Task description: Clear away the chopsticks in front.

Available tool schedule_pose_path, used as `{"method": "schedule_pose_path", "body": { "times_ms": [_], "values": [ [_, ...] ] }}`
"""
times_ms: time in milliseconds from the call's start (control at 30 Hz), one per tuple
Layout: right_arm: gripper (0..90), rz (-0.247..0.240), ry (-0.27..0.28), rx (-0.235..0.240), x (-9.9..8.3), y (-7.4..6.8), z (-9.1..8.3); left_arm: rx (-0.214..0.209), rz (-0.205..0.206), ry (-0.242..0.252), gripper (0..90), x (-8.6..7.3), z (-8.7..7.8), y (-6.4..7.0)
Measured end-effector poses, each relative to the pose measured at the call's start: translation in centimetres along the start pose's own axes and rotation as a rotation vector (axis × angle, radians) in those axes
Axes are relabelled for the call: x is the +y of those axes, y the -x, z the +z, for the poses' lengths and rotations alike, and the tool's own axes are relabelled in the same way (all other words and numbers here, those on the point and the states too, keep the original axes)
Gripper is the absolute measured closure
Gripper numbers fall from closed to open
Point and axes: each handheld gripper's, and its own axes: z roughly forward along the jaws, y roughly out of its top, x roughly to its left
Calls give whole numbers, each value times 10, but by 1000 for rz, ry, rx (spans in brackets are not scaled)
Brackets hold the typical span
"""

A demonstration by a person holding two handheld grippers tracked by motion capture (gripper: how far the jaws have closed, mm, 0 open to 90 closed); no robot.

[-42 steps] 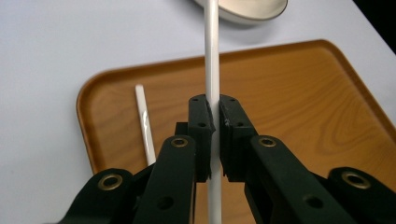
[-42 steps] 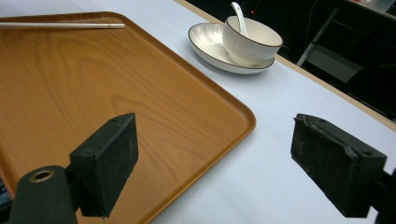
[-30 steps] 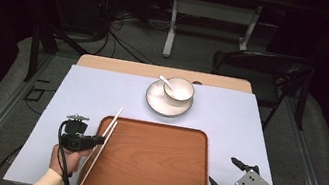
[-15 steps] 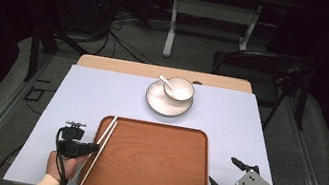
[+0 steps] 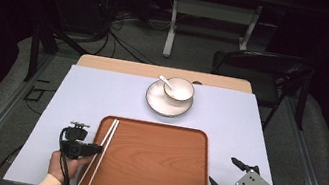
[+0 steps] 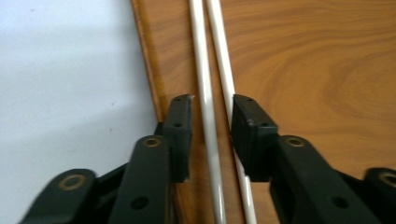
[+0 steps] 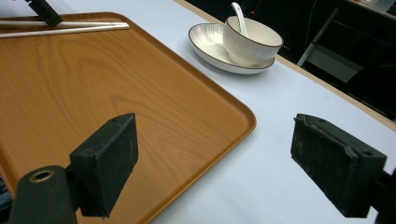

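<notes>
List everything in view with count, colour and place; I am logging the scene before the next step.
chopsticks: two, white, lying side by side along the left edge inside the tray
tray: one, brown wood-grain, near middle of the mat
saucer: one, white, beyond the tray
bowl: one, white, on the saucer
spoon: one, white, standing in the bowl
mat: one, pale blue-white, covering the table
chair: one, black, beyond the table at right
left hand-held gripper: one, black, jaws parted around the chopsticks, not clamped
right hand-held gripper: one, black, wide open by the tray's right edge
</notes>
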Motion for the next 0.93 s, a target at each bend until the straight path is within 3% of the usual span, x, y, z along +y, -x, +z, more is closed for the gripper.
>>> {"method": "schedule_pose_path", "body": {
  "times_ms": [67,267,367,400,567,633,667,767,800,933],
  "values": [
    [144,0,-1,0,0,0,0,-8,22,-2,638,0,-1,2],
    [144,-1,-2,-1,0,0,0,-9,101,30,399,2,-8,11],
    [144,-1,-2,-1,0,0,0,-23,186,74,305,3,-17,16],
    [144,-1,-2,-1,0,0,0,-50,217,98,248,3,-21,18],
    [144,0,-1,-3,0,0,0,-67,376,204,158,-3,-42,30],
    [144,0,-2,-4,0,0,0,-74,414,229,141,-6,-50,30],
    [144,0,-4,-3,0,0,0,-70,445,262,89,-10,-60,27],
    [144,-1,-5,-4,0,0,0,-51,456,269,21,-14,-68,21],
    [144,0,-5,-4,0,0,0,-35,451,294,0,-20,-75,14],
    [144,1,-8,-5,-1,1,0,37,385,366,0,-41,-89,-18]
  ]
}}
